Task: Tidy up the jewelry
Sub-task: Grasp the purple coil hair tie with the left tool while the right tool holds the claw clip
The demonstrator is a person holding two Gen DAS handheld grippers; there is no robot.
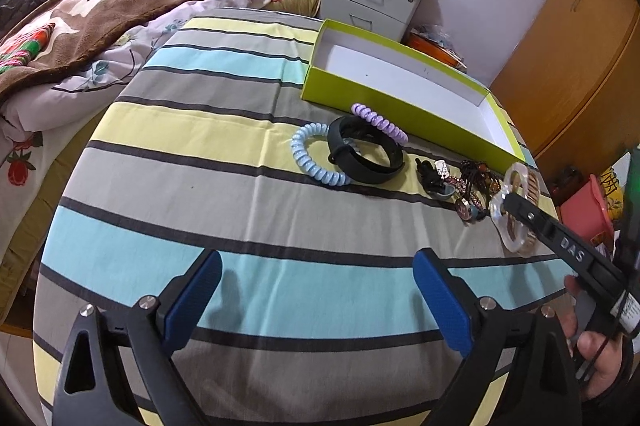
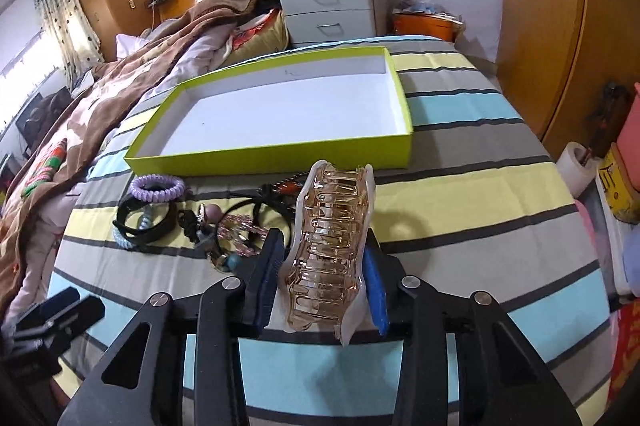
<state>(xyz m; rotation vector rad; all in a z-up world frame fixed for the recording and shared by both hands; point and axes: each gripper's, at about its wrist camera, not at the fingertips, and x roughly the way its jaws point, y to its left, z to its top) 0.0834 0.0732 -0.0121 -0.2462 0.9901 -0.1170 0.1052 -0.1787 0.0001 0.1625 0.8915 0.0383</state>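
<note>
My right gripper (image 2: pixel 326 258) is shut on a clear amber claw hair clip (image 2: pixel 330 246) and holds it just above the striped cloth, in front of the green box (image 2: pixel 280 151). The same clip (image 1: pixel 516 209) shows in the left wrist view, with the right gripper (image 1: pixel 508 203) on it. My left gripper (image 1: pixel 318 278) is open and empty over the cloth, nearer than the pile. A blue coil hair tie (image 1: pixel 316 155), a black band (image 1: pixel 366 149), a purple coil tie (image 1: pixel 378 119) and a heap of small jewelry (image 1: pixel 460 185) lie before the empty white-lined box (image 1: pixel 384 105).
The table carries a striped cloth (image 1: pixel 240 185). A bed with a brown blanket (image 1: pixel 120 9) lies to the left. A grey nightstand (image 2: pixel 332 5) stands behind the box. A wooden wardrobe (image 2: pixel 560 25) and floor clutter (image 2: pixel 616 177) are to the right.
</note>
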